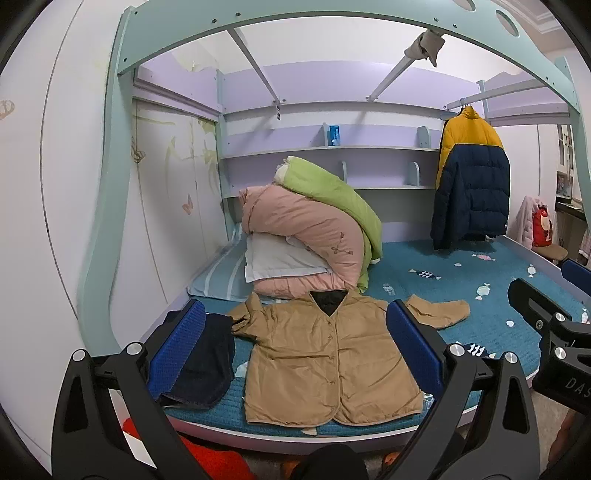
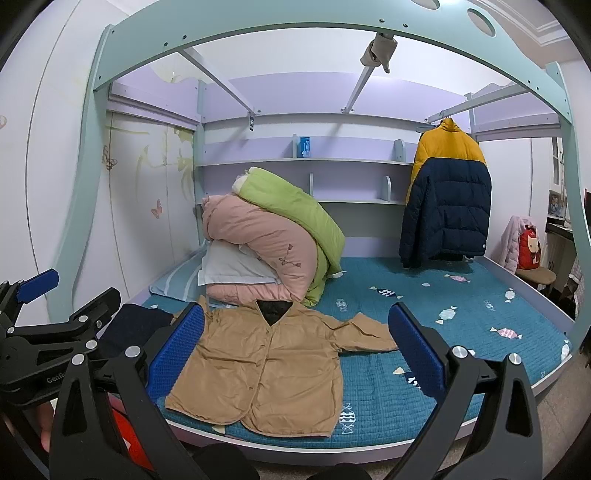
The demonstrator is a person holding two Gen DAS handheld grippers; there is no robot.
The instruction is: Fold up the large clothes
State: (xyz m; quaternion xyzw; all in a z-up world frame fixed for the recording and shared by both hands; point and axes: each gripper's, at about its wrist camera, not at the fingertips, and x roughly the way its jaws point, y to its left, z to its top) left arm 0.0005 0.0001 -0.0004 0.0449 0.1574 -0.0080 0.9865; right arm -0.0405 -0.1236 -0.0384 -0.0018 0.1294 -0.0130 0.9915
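A tan button-front jacket (image 1: 321, 354) lies flat, front up, near the front edge of the blue bed (image 1: 480, 325). It also shows in the right wrist view (image 2: 266, 362). One sleeve (image 1: 439, 312) stretches out to the right; the other is bunched at the left shoulder. My left gripper (image 1: 295, 354) is open, held in the air before the bed, empty. My right gripper (image 2: 295, 354) is open and empty too, held to the right of the left one. Each gripper shows at the edge of the other's view.
A dark navy garment (image 1: 207, 365) lies left of the jacket. Folded pink and green quilts (image 1: 314, 236) and a pillow are piled behind it. A yellow and navy puffer coat (image 1: 469, 177) hangs at the back right. The bunk frame (image 1: 295, 14) arches overhead.
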